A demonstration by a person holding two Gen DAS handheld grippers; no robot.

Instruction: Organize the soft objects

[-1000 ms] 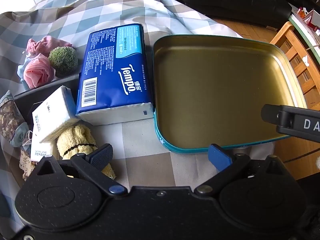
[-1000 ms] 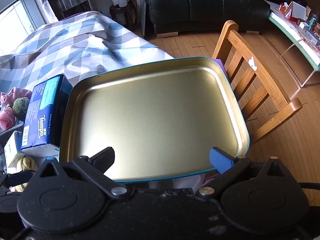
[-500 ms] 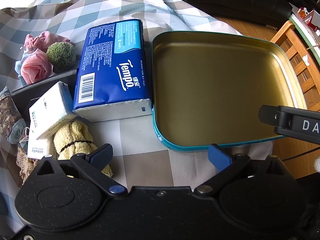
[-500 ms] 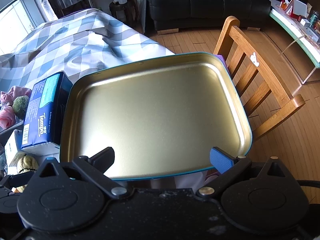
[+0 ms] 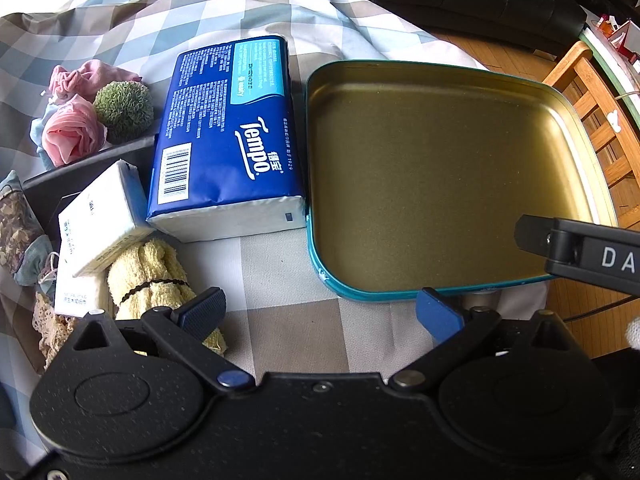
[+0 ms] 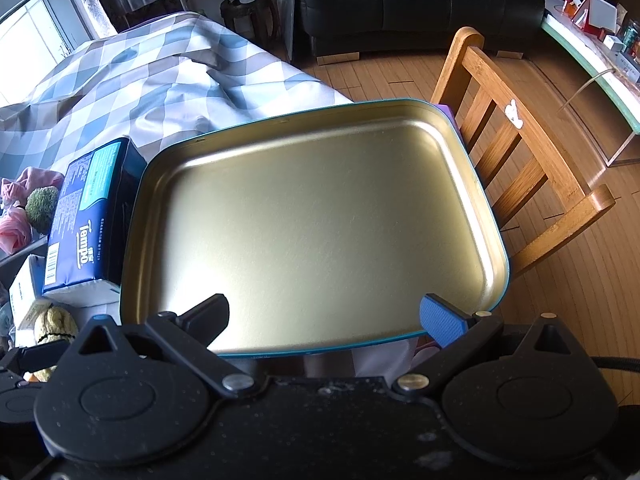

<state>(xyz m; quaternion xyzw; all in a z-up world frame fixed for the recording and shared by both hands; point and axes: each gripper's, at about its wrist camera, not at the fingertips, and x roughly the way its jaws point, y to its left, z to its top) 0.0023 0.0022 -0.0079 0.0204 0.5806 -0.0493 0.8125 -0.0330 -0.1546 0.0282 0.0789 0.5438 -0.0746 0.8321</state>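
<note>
Left wrist view: the left gripper [image 5: 320, 310] has its blue-padded fingers spread wide and empty above the checked tablecloth [image 5: 288, 320]. At centre left lies a blue Tempo tissue pack [image 5: 228, 140], flat, its long side against the left wall of the gold tin tray [image 5: 316, 240], which fills the right half of the frame with nothing in it. In the lower left, a rolled yellow towel [image 5: 152, 276] bound by a dark band lies just beside the left finger, under a small white tissue packet [image 5: 100, 220]. Further up the left edge sit a pink fabric rose [image 5: 72, 136], a fuzzy green ball [image 5: 124, 106] and a patterned pouch [image 5: 20, 232]; what lies beneath them is hard to make out. A black bar marked "DA" [image 5: 584, 252] reaches over the tray's lower right corner.

Right wrist view: the right gripper [image 6: 324, 320] is likewise spread and empty, over the tray's near rim. A wooden chair [image 6: 520, 152] stands at right.
</note>
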